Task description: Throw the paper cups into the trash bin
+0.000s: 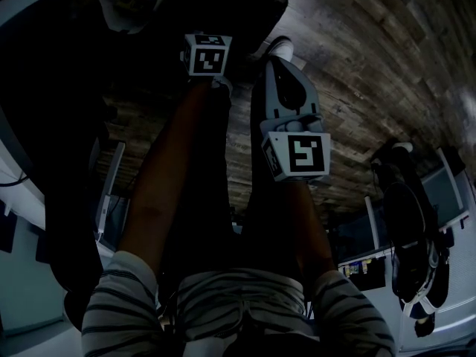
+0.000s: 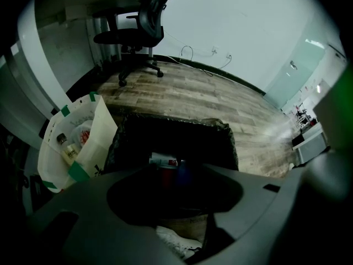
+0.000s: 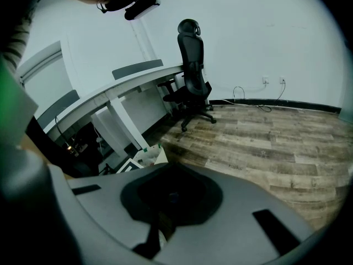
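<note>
**Cup in the bin, left gripper open**

The left gripper (image 2: 176,195) hangs over the bin (image 2: 223,142), jaws apart and empty, likely because a cup (image 2: 164,160) already lies just beyond its tips, inside. The right gripper (image 3: 168,206), jaws together on nothing, idles aside. The bin's depths are black; further cups cannot be counted

Seen in dim light, two bare forearms in striped sleeves (image 1: 119,303) reach down over a grey-brown wood plank floor (image 1: 372,65). The left gripper (image 1: 206,54) shows its black-and-white marker cube; the grey right gripper (image 1: 277,64) lies beside it, near a white shoe (image 1: 282,47). A black office chair (image 1: 409,229) stands at the right.
</note>
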`<state>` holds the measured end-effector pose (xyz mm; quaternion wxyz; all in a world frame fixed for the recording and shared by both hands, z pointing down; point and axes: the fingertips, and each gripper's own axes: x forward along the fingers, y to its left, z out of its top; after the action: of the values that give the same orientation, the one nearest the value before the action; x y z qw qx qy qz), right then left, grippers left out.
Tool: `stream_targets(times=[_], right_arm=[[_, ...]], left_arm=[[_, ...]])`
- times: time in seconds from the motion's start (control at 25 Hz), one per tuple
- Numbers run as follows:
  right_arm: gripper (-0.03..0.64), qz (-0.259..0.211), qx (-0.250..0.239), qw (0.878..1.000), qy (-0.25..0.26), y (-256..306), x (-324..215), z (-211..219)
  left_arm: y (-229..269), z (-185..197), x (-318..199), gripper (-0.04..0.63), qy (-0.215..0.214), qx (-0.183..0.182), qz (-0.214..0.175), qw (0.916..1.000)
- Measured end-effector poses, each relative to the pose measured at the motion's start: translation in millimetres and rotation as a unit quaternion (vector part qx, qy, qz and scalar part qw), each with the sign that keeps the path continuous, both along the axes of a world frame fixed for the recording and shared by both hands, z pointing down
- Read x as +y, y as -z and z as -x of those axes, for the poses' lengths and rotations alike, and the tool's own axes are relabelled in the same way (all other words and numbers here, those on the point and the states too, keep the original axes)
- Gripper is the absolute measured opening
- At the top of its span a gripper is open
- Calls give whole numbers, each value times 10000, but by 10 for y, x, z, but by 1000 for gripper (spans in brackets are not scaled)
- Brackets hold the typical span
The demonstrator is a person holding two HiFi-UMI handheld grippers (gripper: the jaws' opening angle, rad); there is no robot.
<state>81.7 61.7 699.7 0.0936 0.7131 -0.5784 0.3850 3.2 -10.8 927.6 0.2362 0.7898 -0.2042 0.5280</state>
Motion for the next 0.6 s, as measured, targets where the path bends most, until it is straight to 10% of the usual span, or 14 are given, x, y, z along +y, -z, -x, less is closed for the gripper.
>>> stream_targets(times=[0.6], right_arm=[[8, -155, 99, 9995, 257, 344, -172, -154]], left_arm=[[518, -100, -112, 146, 382, 60, -190, 9991]])
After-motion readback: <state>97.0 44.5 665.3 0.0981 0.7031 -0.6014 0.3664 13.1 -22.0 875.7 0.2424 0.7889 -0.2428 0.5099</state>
